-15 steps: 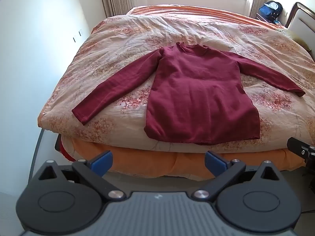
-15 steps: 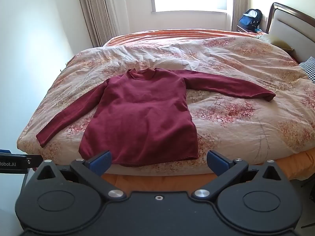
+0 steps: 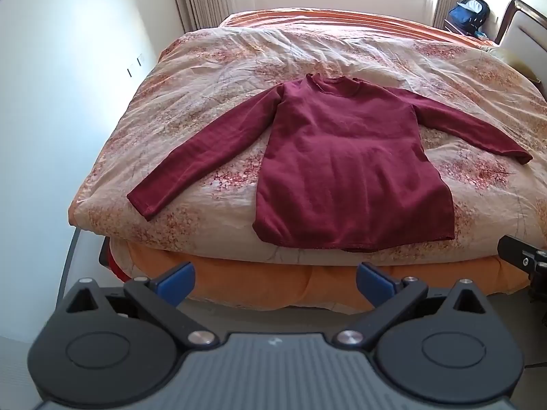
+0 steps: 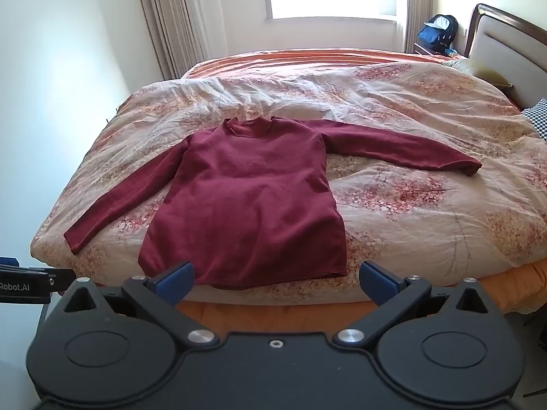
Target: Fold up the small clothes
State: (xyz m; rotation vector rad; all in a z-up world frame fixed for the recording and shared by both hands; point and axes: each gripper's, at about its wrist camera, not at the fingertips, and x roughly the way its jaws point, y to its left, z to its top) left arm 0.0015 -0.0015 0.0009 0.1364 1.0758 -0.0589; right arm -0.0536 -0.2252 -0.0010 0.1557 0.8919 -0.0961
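A dark red long-sleeved top (image 3: 345, 164) (image 4: 253, 198) lies flat on the bed's floral quilt (image 3: 239, 68) (image 4: 410, 212), collar away from me, both sleeves spread out to the sides, hem near the bed's front edge. My left gripper (image 3: 275, 282) hangs open in front of the bed's edge, below the hem, with nothing between its blue-tipped fingers. My right gripper (image 4: 276, 280) is open too, just short of the hem, holding nothing. Each gripper's body shows at the edge of the other's view.
An orange sheet (image 3: 307, 283) shows under the quilt along the front edge. A white wall (image 3: 51, 102) stands at the left, curtains and a window behind the bed, a headboard (image 4: 506, 44) and a blue backpack (image 4: 439, 30) at the right.
Both views sit a little closer to the bed than before. The top lies as it did, and both grippers stay open.
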